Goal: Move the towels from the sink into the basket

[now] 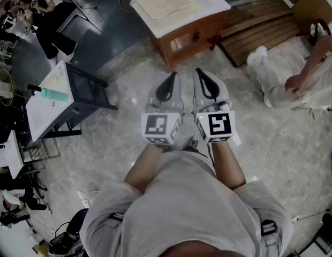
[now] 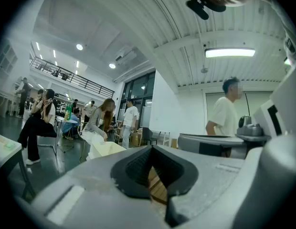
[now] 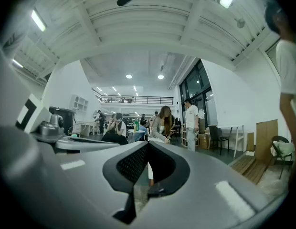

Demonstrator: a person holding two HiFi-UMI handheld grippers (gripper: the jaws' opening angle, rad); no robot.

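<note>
A shallow cream plastic basket [image 1: 160, 3], rectangular with a lattice floor, sits upright and slightly askew on the left part of a white counter [image 1: 209, 5] over a brown wooden cabinet. The left gripper view shows its pale rim [image 2: 108, 149]. Its contents cannot be made out.

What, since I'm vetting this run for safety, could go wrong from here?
1. The left hand-held gripper and right hand-held gripper are shut and empty; unless opened first, they would likely only push, not grip.
2. A crouching person is to the right of the cabinet; a wide swing there could hit them.
3. A bottle lies on the table at the left; brushing past might knock it off.
</note>
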